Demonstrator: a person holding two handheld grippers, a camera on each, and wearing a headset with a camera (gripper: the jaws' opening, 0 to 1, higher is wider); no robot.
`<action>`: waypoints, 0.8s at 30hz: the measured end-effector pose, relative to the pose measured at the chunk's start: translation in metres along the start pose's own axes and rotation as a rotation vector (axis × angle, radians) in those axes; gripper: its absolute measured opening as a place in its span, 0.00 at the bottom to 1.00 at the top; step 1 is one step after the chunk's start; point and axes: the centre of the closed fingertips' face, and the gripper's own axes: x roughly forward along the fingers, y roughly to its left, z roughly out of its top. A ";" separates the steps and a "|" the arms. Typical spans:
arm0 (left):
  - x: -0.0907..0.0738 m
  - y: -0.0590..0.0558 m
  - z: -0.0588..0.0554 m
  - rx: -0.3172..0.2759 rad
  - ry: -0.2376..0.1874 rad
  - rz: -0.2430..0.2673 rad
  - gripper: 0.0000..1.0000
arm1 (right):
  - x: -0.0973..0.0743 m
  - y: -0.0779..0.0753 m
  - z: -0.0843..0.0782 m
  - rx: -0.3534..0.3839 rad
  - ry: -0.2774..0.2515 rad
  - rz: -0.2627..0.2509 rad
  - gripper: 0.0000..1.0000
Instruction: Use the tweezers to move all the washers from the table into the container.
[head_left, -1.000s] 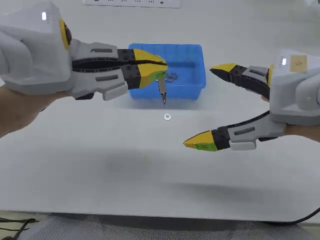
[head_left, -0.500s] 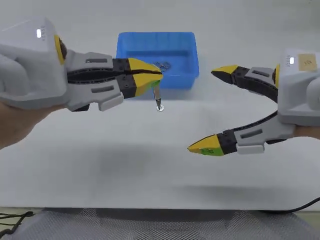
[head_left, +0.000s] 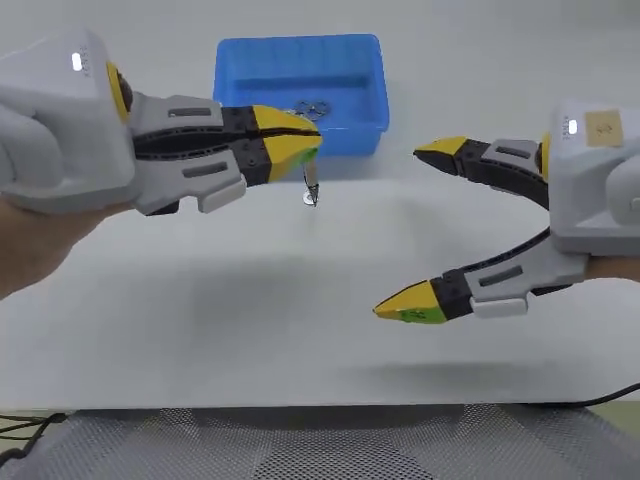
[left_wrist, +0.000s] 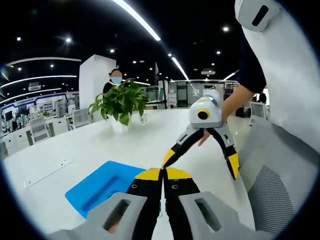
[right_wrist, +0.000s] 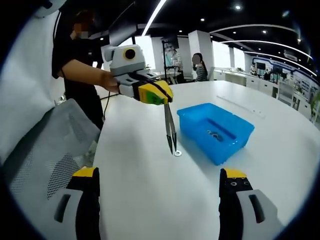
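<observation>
My left gripper (head_left: 303, 148) is shut on the top of slim metal tweezers (head_left: 310, 185), which hang point-down. Their tips (right_wrist: 172, 149) rest at a small silver washer (right_wrist: 177, 153) lying on the white table just in front of the blue container (head_left: 228, 92); whether they pinch it I cannot tell. Several washers (head_left: 308, 109) lie inside the container. My right gripper (head_left: 397, 232) stands wide open to the right of the tweezers, holding nothing. In the left gripper view the shut jaws (left_wrist: 162, 173) point toward the right gripper (left_wrist: 199, 170) and the container (left_wrist: 100, 187).
The white table (head_left: 200, 300) stretches bare toward me, its front edge above a grey mesh chair seat (head_left: 300, 445). A potted plant (left_wrist: 120, 102) stands at the table's far side. People stand in the office behind.
The left gripper brought the tweezers' tips from beside the container's front wall onto the lone washer on the table. The right gripper stayed open and about in place. The head camera shifted.
</observation>
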 end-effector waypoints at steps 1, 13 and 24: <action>0.000 0.001 -0.001 0.003 0.004 0.002 0.04 | 0.000 0.000 0.000 0.001 0.000 0.000 1.00; 0.002 -0.001 -0.009 0.020 0.021 -0.004 0.04 | 0.008 0.000 0.001 0.016 -0.004 0.021 1.00; 0.005 -0.004 -0.007 -0.010 0.060 -0.069 0.04 | 0.037 0.007 0.021 0.004 -0.024 0.120 0.96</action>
